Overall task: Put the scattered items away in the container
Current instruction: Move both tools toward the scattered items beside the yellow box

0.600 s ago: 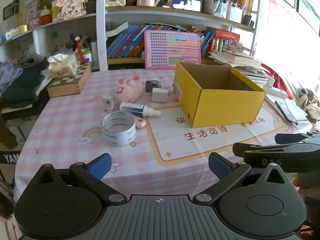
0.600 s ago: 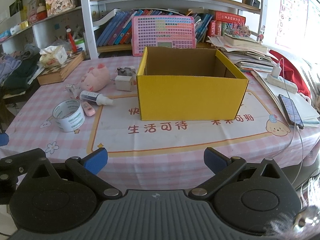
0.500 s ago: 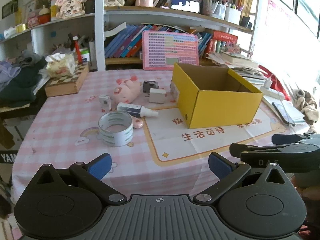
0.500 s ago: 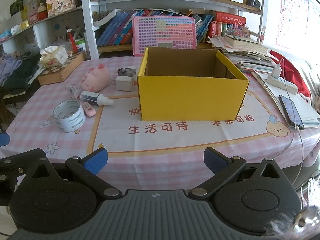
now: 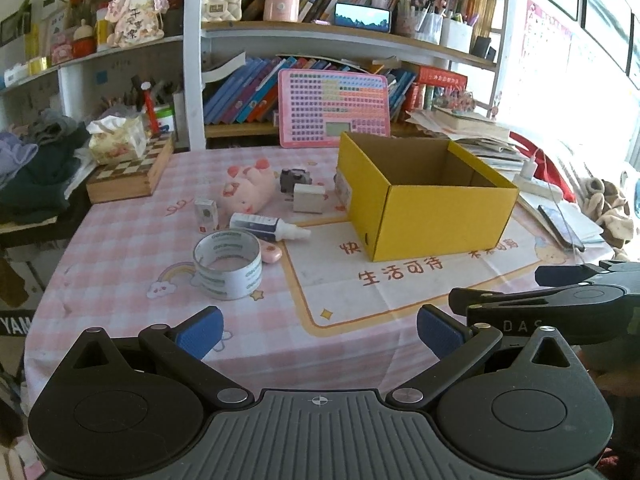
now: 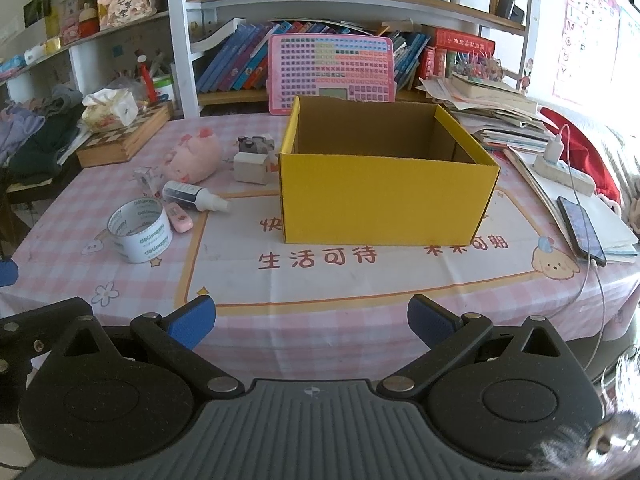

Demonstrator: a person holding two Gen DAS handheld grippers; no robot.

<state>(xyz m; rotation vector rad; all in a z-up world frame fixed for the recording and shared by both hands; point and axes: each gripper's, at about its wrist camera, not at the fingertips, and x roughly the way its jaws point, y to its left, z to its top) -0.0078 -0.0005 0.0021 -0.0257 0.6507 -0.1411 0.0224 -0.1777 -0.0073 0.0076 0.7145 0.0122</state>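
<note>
Blue-padded and spread wide with nothing between their pads, the left gripper (image 5: 318,330) and the right gripper (image 6: 311,322) hang over the near table edge, tilted down toward the work, which reads as a starting stance before any pick.

Nearest on the pink checked tablecloth (image 5: 120,248) stands a white roll of packing tape (image 5: 227,264) on its rim, with a small pink eraser-like piece (image 5: 270,252) touching its right side. Just behind them lies a white squeeze bottle with a dark label (image 5: 266,226) on its side, its nozzle toward the box, and a small printed carton (image 5: 206,214) stands upright to its left. Farther back a pink plush pig (image 5: 248,188), a white block (image 5: 307,198) and a small dark grey toy camera (image 5: 295,178) cluster together.

All of these sit left of the open yellow cardboard box (image 6: 386,196), which appears empty, so the left gripper seems the handier one.
</note>
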